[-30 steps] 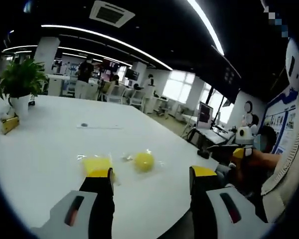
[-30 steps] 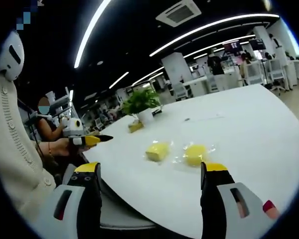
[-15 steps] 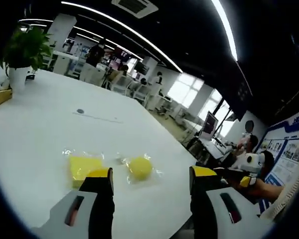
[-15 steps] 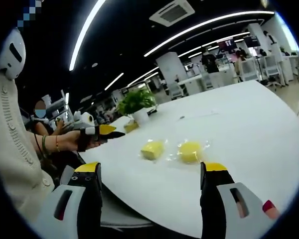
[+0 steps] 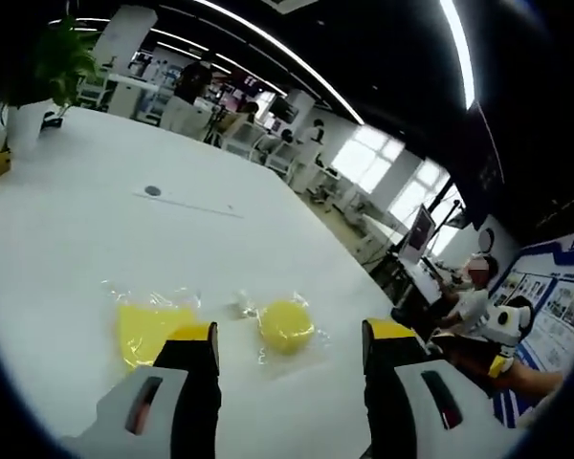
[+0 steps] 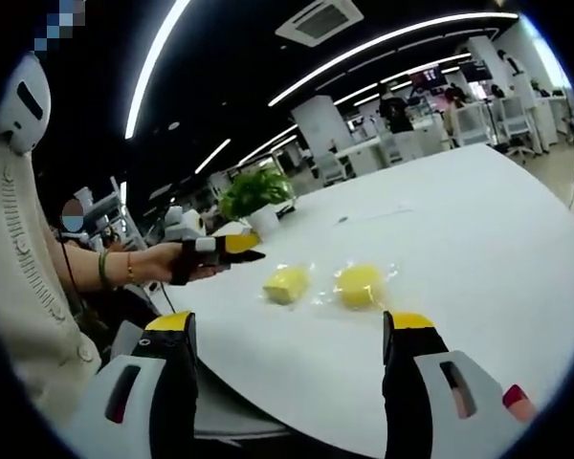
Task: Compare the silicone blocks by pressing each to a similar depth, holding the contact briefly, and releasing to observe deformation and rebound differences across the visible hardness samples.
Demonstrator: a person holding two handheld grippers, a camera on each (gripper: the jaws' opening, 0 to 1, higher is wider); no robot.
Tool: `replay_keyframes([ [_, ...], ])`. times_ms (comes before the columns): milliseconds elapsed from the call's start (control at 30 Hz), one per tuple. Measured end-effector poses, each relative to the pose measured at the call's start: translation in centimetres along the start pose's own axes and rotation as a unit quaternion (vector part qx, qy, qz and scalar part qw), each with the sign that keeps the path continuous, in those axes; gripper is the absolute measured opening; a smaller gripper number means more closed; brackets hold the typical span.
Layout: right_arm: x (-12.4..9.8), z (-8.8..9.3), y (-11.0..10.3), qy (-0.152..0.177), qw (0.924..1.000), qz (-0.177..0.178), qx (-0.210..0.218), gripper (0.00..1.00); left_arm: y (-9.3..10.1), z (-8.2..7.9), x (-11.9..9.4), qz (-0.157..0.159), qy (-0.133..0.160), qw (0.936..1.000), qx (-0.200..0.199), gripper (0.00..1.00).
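Silicone blocks lie bagged on the white table, untouched: a square block beside a round block; your left gripper and right gripper hover wide open, empty; you're approaching; next, lower one jaw onto the square block.

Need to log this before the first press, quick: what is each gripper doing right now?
Left gripper: open, holding nothing, above the table near the square yellow block.
Right gripper: open, holding nothing, short of the round yellow block.
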State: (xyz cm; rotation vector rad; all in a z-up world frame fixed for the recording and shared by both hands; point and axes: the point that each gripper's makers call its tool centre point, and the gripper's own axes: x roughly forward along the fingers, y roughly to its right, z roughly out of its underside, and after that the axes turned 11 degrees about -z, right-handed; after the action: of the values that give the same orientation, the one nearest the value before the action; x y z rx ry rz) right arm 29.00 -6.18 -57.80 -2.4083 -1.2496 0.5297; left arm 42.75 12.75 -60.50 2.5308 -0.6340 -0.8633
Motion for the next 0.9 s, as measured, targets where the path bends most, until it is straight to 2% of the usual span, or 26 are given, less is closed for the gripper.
replay_keyframes([
  [167, 0.3, 0.1, 0.5, -0.002, 1.0000, 0.003, 0.005, 0.74, -0.3, 0.1, 1.9, 0.000, -0.013, 0.9998, -0.015, 0.59],
  [567, 0.7, 0.6, 1.6, -0.010, 0.9997, 0.011, 0.020, 0.72, -1.8, 0.9, 5.5, -0.008, -0.044, 0.9989, -0.017, 0.59],
  [900, 0.9, 1.0, 2.4, -0.015, 0.9992, 0.018, 0.032, 0.72, -2.2, 2.0, 8.3, -0.006, -0.070, 0.9973, -0.023, 0.58],
])
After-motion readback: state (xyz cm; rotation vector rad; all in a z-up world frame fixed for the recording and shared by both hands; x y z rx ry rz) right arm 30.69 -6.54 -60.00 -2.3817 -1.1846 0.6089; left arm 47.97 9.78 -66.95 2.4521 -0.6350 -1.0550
